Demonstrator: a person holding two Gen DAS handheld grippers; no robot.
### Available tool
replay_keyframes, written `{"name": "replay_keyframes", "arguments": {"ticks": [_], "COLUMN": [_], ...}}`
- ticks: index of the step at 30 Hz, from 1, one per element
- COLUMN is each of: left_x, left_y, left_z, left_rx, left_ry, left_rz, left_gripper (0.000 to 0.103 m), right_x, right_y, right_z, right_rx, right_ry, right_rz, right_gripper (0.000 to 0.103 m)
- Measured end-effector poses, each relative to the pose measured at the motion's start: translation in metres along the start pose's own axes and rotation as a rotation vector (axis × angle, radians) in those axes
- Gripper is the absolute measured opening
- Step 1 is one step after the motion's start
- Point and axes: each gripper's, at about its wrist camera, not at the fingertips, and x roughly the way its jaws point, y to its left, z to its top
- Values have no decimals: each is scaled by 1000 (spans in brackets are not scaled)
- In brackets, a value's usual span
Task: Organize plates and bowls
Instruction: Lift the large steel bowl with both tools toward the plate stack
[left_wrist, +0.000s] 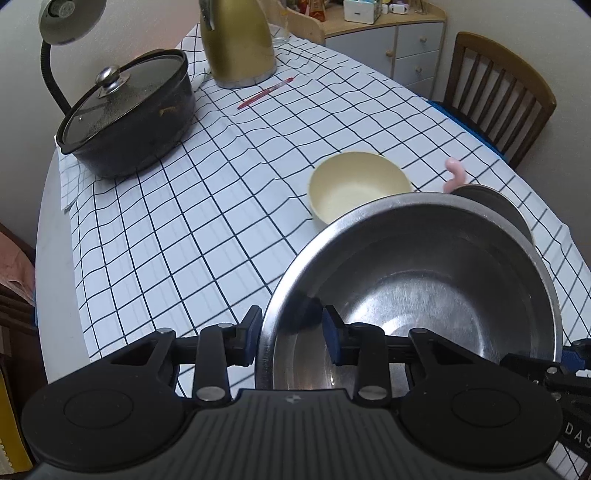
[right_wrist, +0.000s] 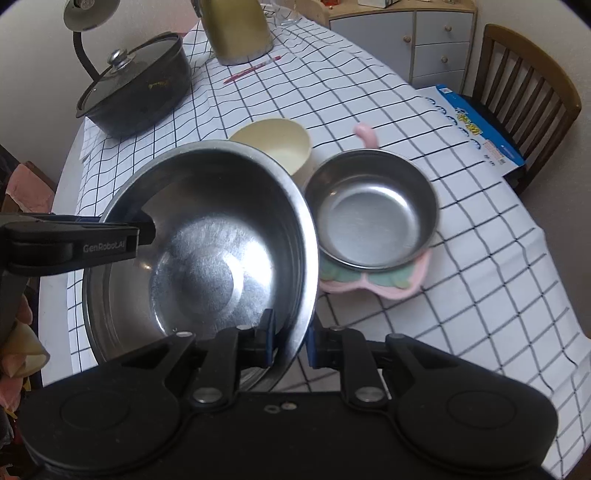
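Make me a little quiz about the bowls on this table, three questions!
1. True or false: both grippers straddle the rim of the big steel bowl.
2. What does the small steel bowl sit on: A the pink dish, B the black pot, C the chair?
3. Fill in: the cream bowl sits ____ the big steel bowl.

Key: 1 true: left gripper and right gripper each have one finger inside, one outside. 2 A. 3 behind.
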Motion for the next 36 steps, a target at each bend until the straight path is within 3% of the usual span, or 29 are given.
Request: {"name": "replay_keyframes", "arguments": {"ticks": [18, 36], "left_x": [-54, -57], "left_y": [-82, -165], "left_z": [-36, -98], "left_rx": [24, 16], "left_ry": [28, 121], "left_rz": [-133, -231], "left_gripper": [34, 34], "right_x": [-58, -78], "right_y": [-78, -158], "right_z": [-38, -88], "right_rx": [-8, -66], "right_ry": [-3, 39], "right_rz": [4, -42], "right_gripper": [16, 16]}}
